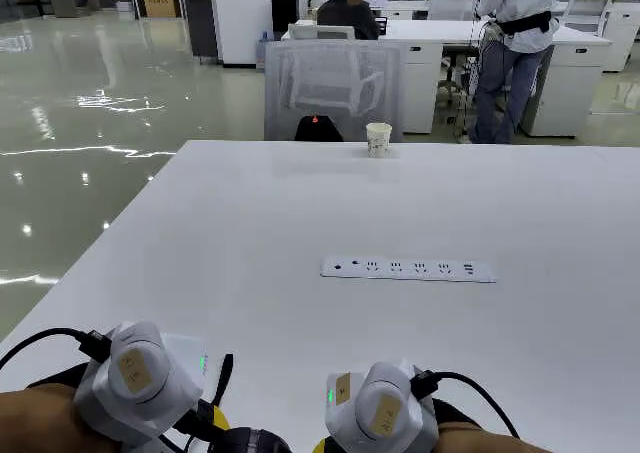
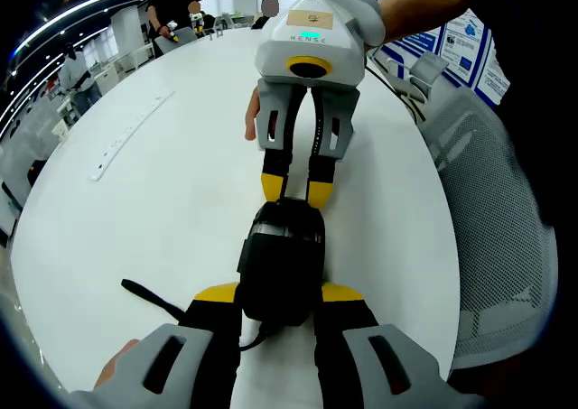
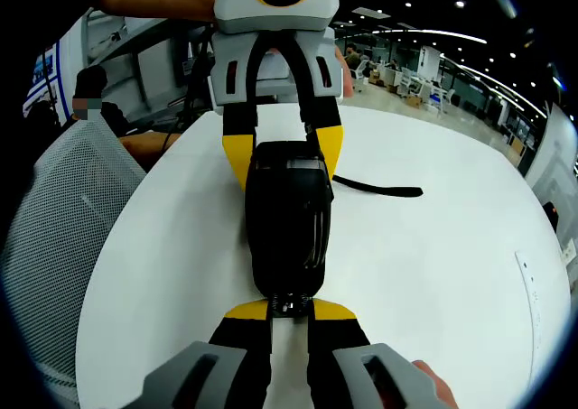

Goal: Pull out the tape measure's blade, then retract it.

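A black tape measure (image 2: 281,263) lies low over the white table (image 1: 300,213), near its front edge. My left gripper (image 2: 280,293) is shut on the case, one yellow fingertip on each side. My right gripper (image 3: 291,308) faces it and is shut on the blade tip at the mouth of the case (image 3: 285,218). No length of blade shows between the case and the right fingertips. The case's black wrist strap (image 3: 379,190) trails flat on the table. In the head view the tape measure (image 1: 250,441) is mostly cut off by the bottom edge, between the two gripper bodies.
A white power strip (image 1: 408,269) lies mid-table. A paper cup (image 1: 378,139) stands at the far edge, with a mesh chair (image 1: 330,88) behind it. People are at desks beyond. A mesh chair back (image 2: 492,246) is close beside the table's near edge.
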Tool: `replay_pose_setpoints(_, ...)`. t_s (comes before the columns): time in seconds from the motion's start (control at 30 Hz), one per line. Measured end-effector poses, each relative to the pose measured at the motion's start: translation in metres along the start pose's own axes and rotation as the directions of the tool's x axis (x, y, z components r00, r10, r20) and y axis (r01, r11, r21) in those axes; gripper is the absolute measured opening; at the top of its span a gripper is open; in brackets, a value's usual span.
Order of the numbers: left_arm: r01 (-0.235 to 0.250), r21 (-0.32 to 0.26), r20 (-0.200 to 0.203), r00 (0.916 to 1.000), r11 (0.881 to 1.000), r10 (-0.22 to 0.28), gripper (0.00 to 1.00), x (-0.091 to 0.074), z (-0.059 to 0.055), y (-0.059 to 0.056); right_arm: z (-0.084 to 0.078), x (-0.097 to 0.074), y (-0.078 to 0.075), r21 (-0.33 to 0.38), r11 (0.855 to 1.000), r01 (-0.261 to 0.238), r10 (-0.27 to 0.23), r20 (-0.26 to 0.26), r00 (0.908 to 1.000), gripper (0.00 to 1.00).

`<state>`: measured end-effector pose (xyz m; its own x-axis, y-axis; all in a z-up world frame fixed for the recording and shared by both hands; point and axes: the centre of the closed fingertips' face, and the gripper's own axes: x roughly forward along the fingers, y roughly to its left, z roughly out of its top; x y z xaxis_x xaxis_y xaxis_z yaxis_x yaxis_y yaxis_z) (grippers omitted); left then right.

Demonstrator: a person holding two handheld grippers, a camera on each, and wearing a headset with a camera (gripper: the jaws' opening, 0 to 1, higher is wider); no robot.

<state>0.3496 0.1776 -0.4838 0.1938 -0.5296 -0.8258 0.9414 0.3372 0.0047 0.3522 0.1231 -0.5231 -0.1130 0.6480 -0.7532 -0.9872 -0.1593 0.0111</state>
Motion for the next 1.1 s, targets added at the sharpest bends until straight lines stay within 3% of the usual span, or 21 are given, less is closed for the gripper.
replay_pose_setpoints(1.1,0.005,-0.003,-0.001,1.0,1.0,-0.005,0.25,-0.0003,-0.0003,0.0008,-0.0061,-0.0089,-0.0032,-0.001,1.0,0.004,-0.004,0.004,1.0,0.09)
